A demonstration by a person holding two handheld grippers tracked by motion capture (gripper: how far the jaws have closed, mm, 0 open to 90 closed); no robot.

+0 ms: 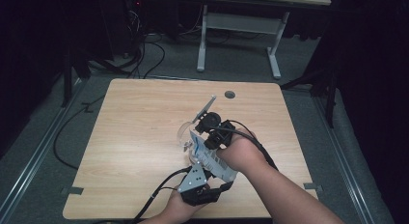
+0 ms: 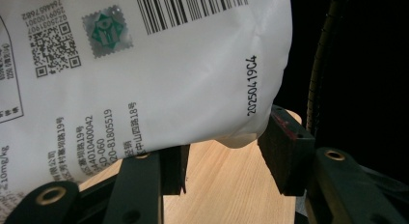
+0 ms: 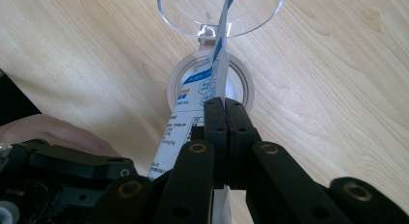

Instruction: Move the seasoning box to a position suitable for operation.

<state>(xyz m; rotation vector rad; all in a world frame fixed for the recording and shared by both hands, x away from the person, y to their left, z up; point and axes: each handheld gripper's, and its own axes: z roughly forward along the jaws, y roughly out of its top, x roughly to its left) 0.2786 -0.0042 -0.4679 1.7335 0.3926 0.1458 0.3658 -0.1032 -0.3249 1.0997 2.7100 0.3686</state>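
bag: white packet [image 2: 183, 84], all print turned sideways or slanting in the left gripper view
date code: 20250419C4, black, near the packet's right edge
number lines: 4401040004 then a digit or 2 more; below it 20-81805519, start cut off
fragment: "-060"; at the lower left "10mg/kg"
codes: barcode at top, QR code with small digits beside it, too fine to read
seal: green hologram square
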